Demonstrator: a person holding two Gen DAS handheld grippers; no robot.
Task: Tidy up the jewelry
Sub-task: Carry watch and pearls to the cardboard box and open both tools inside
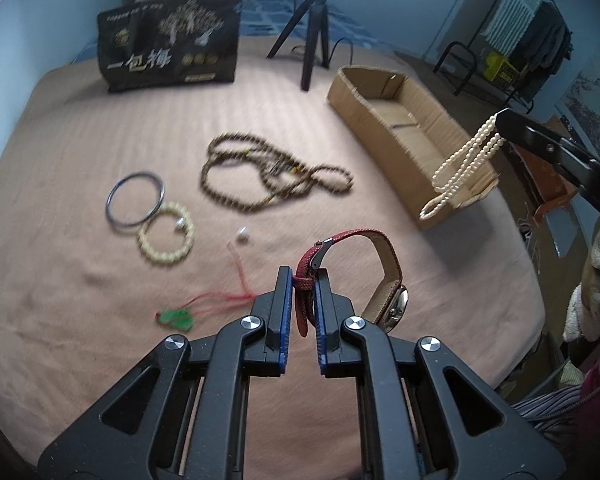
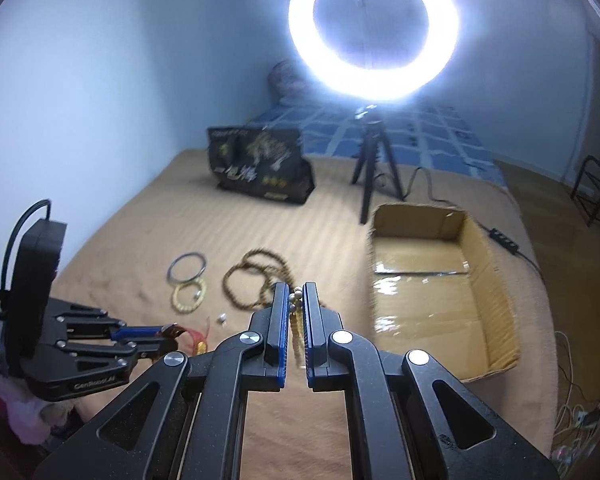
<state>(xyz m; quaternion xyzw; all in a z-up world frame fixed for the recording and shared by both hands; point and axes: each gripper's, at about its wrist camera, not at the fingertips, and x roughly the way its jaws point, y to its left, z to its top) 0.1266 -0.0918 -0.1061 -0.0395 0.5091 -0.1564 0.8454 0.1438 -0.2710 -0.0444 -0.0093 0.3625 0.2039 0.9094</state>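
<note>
Left gripper [image 1: 304, 280] clamping red watch [image 1: 380, 276], right gripper [image 2: 296, 300] pinching pearl necklace [image 1: 460, 168]

A red-strapped watch [image 1: 380, 276] and a looped pearl necklace [image 1: 464, 164] hang above the tan bedspread [image 1: 80, 280].

Bed [image 1: 80, 272] – beads [image 1: 268, 176], bangle [image 1: 136, 198], box [image 1: 400, 132], tripod [image 1: 312, 40].
</note>
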